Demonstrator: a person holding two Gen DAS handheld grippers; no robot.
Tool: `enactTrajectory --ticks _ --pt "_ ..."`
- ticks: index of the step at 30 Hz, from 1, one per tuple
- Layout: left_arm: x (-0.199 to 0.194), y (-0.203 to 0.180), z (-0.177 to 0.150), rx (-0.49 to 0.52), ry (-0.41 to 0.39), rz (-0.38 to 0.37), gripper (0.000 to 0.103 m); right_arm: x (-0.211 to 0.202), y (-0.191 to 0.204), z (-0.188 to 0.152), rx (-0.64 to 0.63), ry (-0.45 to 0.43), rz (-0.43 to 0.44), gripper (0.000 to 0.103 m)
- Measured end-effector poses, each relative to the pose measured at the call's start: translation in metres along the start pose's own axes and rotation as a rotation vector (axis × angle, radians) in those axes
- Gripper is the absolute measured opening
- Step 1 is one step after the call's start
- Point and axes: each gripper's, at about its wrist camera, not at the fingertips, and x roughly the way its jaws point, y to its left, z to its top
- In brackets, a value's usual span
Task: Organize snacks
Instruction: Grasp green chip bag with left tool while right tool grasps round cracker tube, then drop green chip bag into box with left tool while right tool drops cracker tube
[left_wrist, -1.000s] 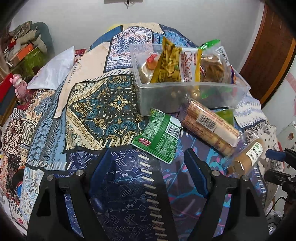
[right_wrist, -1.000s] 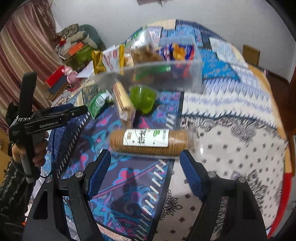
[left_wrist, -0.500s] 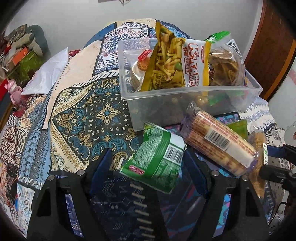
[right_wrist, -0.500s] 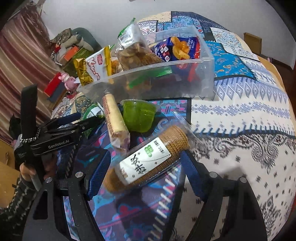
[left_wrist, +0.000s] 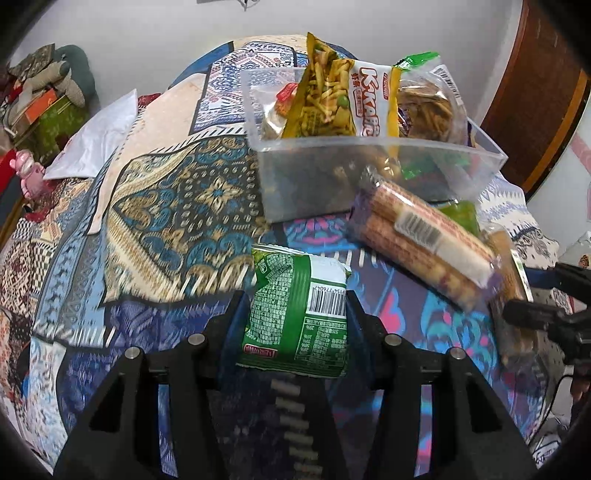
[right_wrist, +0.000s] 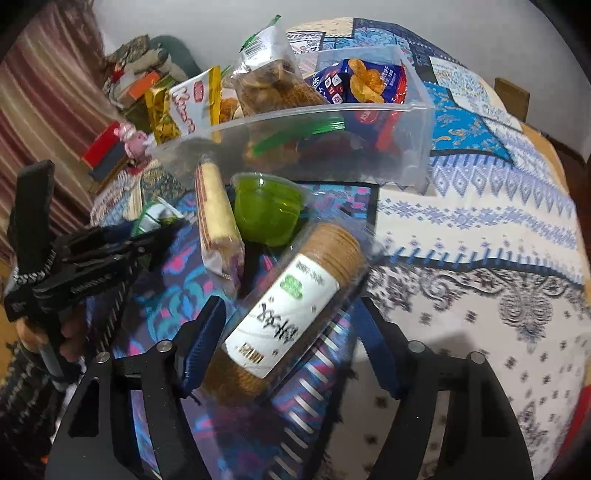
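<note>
Your left gripper and right gripper are matte black frames with silver screws and blue finger pads, gripped by a bare-skinned hand.

The snack packet is green and white with a black barcode. The biscuit roll is tan under a white label with black script. The jelly cup is lime green. The bedspread shows blue, gold and cream patchwork ornament; the bin is clear.

Green snack bag upright – cracker sleeve tilted, both clamped.
</note>
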Motion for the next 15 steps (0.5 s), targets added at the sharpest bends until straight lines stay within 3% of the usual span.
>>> enactTrajectory --ticks 1,6,13,15 --pt "-0.004 0.001 -0.004 -0.003 -0.001 -0.002 0.051 -0.002 -0.002 -0.002 -0.014 0.006 -0.018 0.067" --pt "-0.017 0.0 -0.018 0.0 -0.014 0.0 0.049 -0.005 -0.01 -0.011 -0.06 0.034 -0.089 0.045" --pt "-0.033 -0.004 -0.019 0.0 -0.048 -0.003 0.048 0.002 -0.015 0.0 -0.009 -0.01 -0.106 0.043" --pt "-0.039 -0.005 -0.016 -0.001 -0.062 -0.007 0.047 0.004 -0.013 0.003 -0.005 -0.019 -0.117 0.037"
